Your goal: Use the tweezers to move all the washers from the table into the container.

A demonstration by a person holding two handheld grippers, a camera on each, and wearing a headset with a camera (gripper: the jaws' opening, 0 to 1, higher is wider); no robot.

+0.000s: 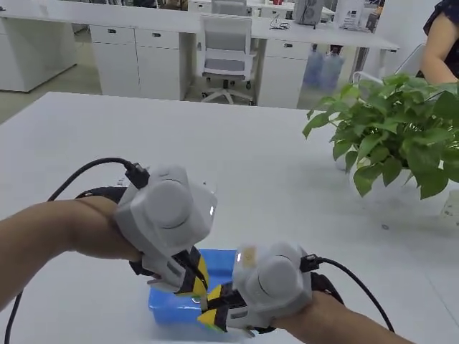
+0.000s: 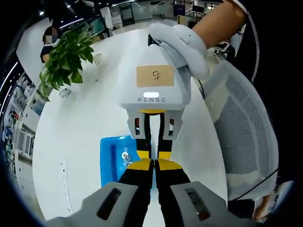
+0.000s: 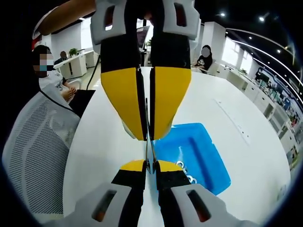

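**Some washers are in the container; none clearly waits on the table**

The blue container [image 3: 204,152] sits at the near edge of the table [image 1: 237,158], directly under both claws. A few washers [image 3: 183,165] lie inside it, bunched toward one end, so that part of the job is done.

The left claw [image 2: 154,164] and the right claw [image 3: 147,166] meet tip to tip above the container. Both are closed. In the right gripper view a thin metal strip runs between the two pairs of jaws. I take it for the tweezers [image 3: 148,137], pinched by both claws at once. No washer can be made out at the tweezers' tip.

The bare table around the container shows no washer I can pick out. A tiny dark speck [image 1: 385,227] lies toward the right edge near the potted plant [image 1: 394,129], too small to identify.

Judging from this, the moving looks largely done or close to it. What lies on the table under the hands and claws is hidden, so stragglers there cannot be ruled out.
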